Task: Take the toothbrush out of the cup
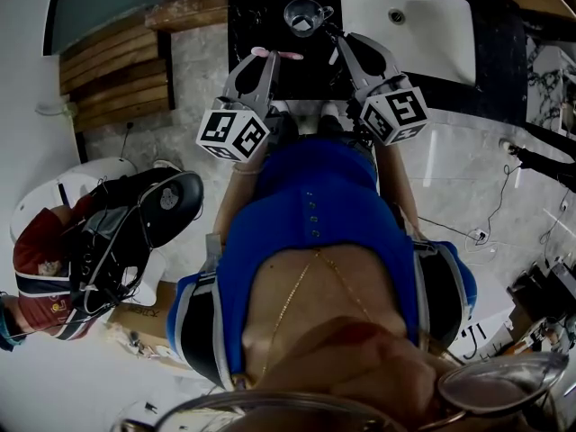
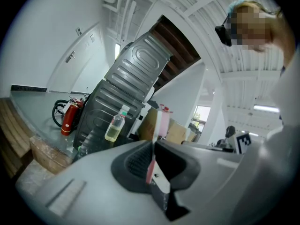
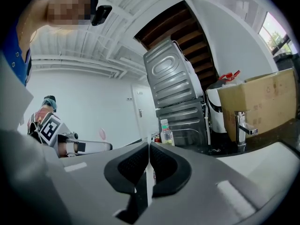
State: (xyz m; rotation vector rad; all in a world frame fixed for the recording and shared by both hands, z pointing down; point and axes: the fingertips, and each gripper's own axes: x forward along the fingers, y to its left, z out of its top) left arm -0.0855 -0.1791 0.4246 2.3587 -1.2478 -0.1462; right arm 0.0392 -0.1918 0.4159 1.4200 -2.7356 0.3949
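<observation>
In the head view a clear glass cup (image 1: pixel 304 16) stands empty on the black counter (image 1: pixel 261 7), just beyond both grippers. My left gripper (image 1: pixel 261 58) is shut on the pink toothbrush (image 1: pixel 279 54), which lies crosswise at its tips, left of and nearer than the cup. The left gripper view shows the toothbrush (image 2: pixel 158 125) standing up between the closed jaws of my left gripper (image 2: pixel 153 150). My right gripper (image 1: pixel 342 41) is shut with nothing in it, close to the cup's right side. The right gripper view shows its jaws (image 3: pixel 149 154) pressed together and the brush head (image 3: pixel 102 133) far left.
A white sink (image 1: pixel 423 21) lies right of the cup, with its tap (image 3: pixel 241 125) and a cardboard box (image 3: pixel 262 95) behind. A bottle of yellow liquid (image 2: pixel 115 127) and a fire extinguisher (image 2: pixel 68 118) stand on the counter. Wooden slats (image 1: pixel 112 70) are at left. A seated person (image 1: pixel 45 268) is at lower left.
</observation>
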